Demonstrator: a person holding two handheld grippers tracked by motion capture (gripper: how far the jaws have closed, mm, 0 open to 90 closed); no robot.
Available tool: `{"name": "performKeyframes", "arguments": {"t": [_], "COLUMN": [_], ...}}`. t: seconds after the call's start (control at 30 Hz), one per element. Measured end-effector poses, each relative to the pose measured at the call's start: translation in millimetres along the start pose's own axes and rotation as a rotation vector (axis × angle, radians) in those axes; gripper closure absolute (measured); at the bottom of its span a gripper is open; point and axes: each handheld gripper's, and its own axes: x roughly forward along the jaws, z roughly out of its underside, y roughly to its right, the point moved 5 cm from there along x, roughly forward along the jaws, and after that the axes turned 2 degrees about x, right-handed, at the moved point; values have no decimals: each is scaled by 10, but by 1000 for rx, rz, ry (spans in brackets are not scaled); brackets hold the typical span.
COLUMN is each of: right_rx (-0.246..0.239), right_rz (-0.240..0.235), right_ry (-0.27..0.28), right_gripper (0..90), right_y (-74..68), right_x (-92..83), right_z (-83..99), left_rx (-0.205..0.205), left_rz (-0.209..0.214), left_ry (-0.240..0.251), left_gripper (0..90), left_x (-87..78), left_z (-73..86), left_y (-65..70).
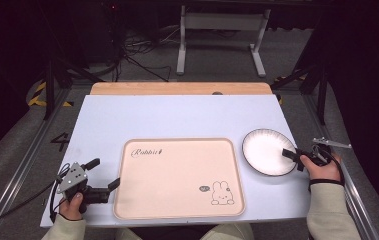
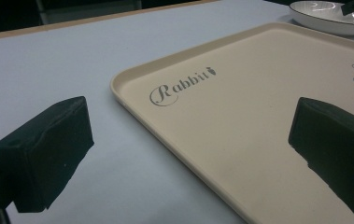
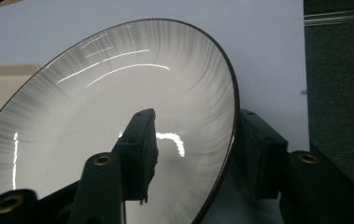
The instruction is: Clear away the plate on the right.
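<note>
The worktop (image 1: pixel 127 115) carries a beige tray (image 1: pixel 177 177) in the middle and a plate (image 1: pixel 268 151) just off the tray's right edge. The right tongs (image 1: pixel 293 159) straddle the plate's near-right rim, one jaw over the inside, one outside, not yet pressing. The tray lies to the plate's left. The left tongs (image 1: pixel 102 177) rest open at the tray's left edge, well apart from the plate.

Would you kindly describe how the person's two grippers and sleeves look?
Both are black two-jaw tools. The left gripper carries a grey three-cornered plate and trails a black cable; its blocky jaws look matt. The right gripper also bears a grey plate, with brass-coloured screws near the jaws. Sleeves are cream; a black wrist strap shows.
</note>
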Motion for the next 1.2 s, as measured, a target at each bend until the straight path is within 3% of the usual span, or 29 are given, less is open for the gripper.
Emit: {"name": "performKeyframes", "arguments": {"t": [0.1,0.13,0.17,0.3,0.47,0.5,0.6,0.67,0.77,1.0,1.2], "right_rx": [7,51,51,91,136,149,168,214,239,220,260], "right_rz": [2,-2,-2,9,20,18,23,26,10,30,26], "right_ry": [-14,-5,-5,-13,-17,-19,-17,7,39,88,99], "right_gripper": [566,575,575,709,750,763,778,809,830,849,853], "right_y": [-1,4,4,54,66,70,74,67,51,-50,-85], "right_x": [16,20,20,25,26,21,12,-2,-33,-77,-89], "right_z": [7,5,5,-3,-17,-19,-25,-33,-63,-147,-188], "left_rx": [-1,-1,-1,-15,3,-17,-7,1,-5,-5,-4], "left_rz": [-1,-2,-2,-5,-1,-4,0,0,-2,-3,-8], "left_ry": [0,0,0,-1,-6,-1,0,-1,3,2,0], "left_gripper": [3,3,3,5,3,5,3,3,4,3,3], "left_x": [0,0,0,-1,-1,1,1,-1,-2,0,-2], "left_z": [0,0,0,1,0,1,0,-1,0,0,1], "left_y": [0,0,0,-20,-14,-15,-13,-17,-12,-6,-1]}}
